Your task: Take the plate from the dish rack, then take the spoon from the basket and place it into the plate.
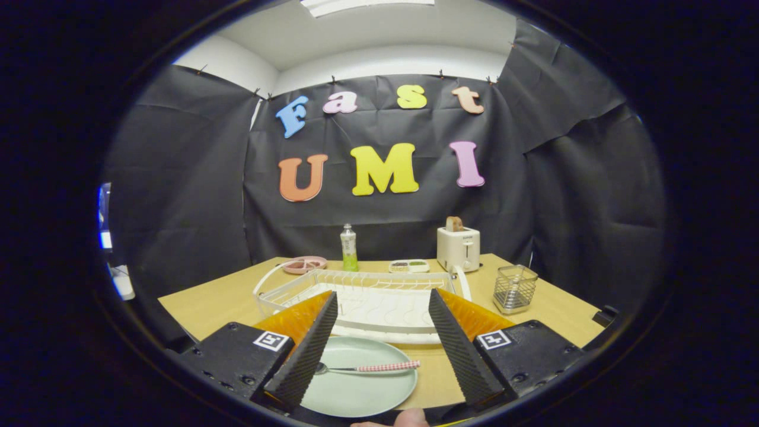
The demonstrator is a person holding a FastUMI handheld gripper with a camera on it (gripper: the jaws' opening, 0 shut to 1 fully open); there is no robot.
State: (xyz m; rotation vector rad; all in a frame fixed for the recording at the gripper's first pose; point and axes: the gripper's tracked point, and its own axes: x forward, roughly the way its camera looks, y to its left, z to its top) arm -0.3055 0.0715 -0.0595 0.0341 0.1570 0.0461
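Note:
A pale green plate [362,388] lies flat on the wooden table between my two fingers, in front of the white dish rack [356,293]. A spoon [370,368] with a red-checked handle rests across the plate, its bowl toward my left finger. My gripper [382,308] is open, its black ribbed fingers [308,350] spread wide on either side of the plate and holding nothing. The wire basket [514,289] stands to the right of the rack, beyond my right finger.
Behind the rack stand a pink divided dish [303,264], a green bottle [348,248], a small white tray [409,266] and a white toaster [458,248] with bread in it. The table [201,302] has bare wood left of the rack.

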